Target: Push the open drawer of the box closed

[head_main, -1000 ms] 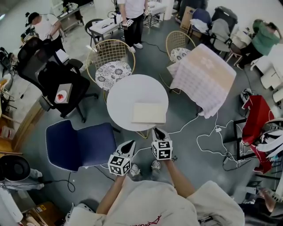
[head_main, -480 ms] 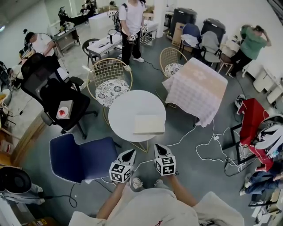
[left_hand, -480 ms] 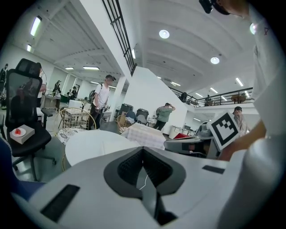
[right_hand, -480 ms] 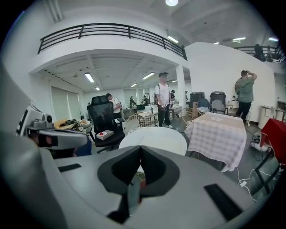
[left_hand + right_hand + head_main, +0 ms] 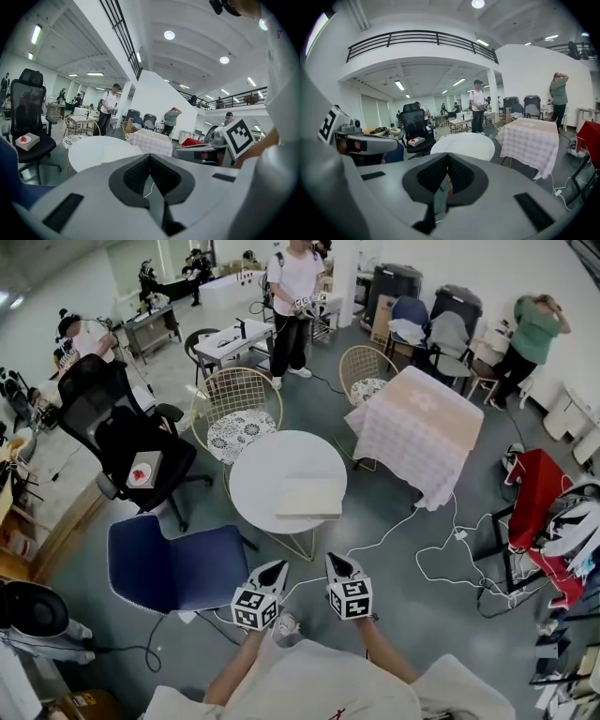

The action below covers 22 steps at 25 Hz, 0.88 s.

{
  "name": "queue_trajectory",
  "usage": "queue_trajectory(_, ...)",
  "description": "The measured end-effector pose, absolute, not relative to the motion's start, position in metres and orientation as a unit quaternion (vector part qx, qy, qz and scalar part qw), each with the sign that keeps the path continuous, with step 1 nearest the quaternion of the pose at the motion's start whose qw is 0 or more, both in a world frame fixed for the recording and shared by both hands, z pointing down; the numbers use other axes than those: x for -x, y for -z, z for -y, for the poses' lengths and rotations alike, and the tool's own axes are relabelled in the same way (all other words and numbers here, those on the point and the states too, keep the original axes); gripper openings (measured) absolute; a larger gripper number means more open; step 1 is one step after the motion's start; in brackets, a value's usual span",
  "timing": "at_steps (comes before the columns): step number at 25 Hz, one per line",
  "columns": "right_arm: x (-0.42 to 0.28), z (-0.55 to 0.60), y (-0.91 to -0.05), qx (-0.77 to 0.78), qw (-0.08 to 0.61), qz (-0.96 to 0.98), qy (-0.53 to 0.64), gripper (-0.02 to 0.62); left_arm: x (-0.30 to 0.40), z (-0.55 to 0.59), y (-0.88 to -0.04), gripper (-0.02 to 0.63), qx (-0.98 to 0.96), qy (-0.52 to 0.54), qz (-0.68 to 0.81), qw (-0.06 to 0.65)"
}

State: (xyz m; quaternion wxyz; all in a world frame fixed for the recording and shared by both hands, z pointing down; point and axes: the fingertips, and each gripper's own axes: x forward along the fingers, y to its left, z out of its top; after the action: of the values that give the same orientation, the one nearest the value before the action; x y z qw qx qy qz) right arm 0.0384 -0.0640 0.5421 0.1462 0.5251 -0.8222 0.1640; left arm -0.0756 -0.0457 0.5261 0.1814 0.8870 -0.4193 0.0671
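Observation:
A flat cream box point(image 5: 309, 497) lies on the near right part of the round white table point(image 5: 262, 474); from here I cannot make out its drawer. Both grippers hang in the air in front of the person's body, short of the table's near edge. The left gripper point(image 5: 278, 565) points toward the table with its jaws closed tip to tip and nothing in them point(image 5: 150, 155). Beside it, the right gripper point(image 5: 334, 559) is likewise shut and empty point(image 5: 448, 154). The table point(image 5: 464, 143) shows beyond the right jaws.
A blue padded chair point(image 5: 178, 568) stands left of the grippers, and a gold wire chair point(image 5: 234, 413) behind the table. A checked-cloth table point(image 5: 417, 427) is at the right, with cables point(image 5: 450, 559) on the floor. A black office chair point(image 5: 122, 442) and several people are farther off.
Both grippers have drawn back from the table's near edge toward the body. The head view has shifted a little.

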Motion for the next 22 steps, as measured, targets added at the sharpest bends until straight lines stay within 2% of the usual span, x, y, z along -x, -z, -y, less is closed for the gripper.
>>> queue_trajectory(22,-0.082,-0.08,-0.553,-0.507,0.151,0.834,-0.159,0.015,0.041,-0.091,-0.538,0.012,-0.869,-0.071,0.455,0.182)
